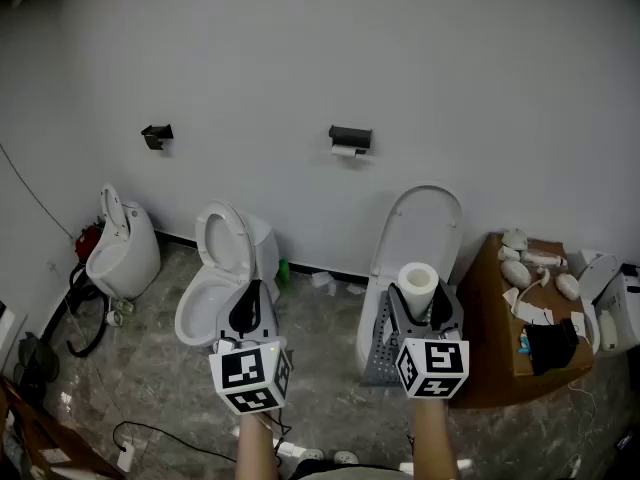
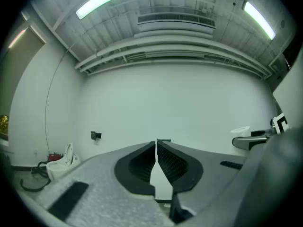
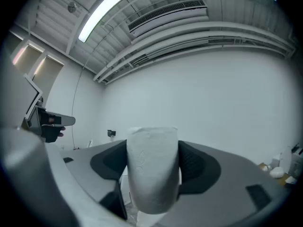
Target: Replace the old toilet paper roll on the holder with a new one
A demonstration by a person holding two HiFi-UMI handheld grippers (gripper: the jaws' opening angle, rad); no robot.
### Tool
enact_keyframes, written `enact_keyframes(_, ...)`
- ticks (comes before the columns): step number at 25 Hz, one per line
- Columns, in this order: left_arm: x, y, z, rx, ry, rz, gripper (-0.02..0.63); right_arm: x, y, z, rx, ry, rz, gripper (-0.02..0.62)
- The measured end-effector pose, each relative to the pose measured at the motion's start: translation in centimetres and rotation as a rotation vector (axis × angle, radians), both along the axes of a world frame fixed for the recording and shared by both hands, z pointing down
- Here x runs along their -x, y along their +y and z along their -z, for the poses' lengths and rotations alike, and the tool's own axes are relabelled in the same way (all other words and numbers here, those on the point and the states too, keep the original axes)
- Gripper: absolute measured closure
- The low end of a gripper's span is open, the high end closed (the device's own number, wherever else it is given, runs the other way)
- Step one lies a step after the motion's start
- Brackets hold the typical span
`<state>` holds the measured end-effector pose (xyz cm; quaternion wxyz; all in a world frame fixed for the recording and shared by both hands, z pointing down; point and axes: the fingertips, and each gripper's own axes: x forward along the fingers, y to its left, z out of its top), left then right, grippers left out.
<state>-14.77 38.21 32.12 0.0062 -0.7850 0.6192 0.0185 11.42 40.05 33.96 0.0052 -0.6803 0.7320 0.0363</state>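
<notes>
Grips a new toilet paper roll upright in the right hand-held gripper, jaws pressed on both its sides. Holds the left hand-held gripper level just to the left of the right one, jaws closed together on nothing. Faces a white wall.

Ahead of the right hand-held gripper, higher and somewhat to its left, well apart: a dark holder on the wall, with white paper of the old roll hanging just under it. Higher and left of the left hand-held gripper, also on the wall: a small dark bracket.

Just ahead of the left hand-held gripper and below it: a toilet with its seat raised. Farther left: another toilet. Directly beyond the right hand-held gripper: a third toilet, lid up.

To the right of the right hand-held gripper: a brown table with small white things and a black item.
</notes>
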Motion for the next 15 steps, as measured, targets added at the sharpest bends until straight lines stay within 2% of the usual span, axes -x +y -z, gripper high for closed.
enact_keyframes(15, -0.29, -0.36, -0.11, -0.002, -0.005, 0.008, 0.595, -0.37, -0.48, -0.21, -0.005, -0.015, 0.005, 0.29)
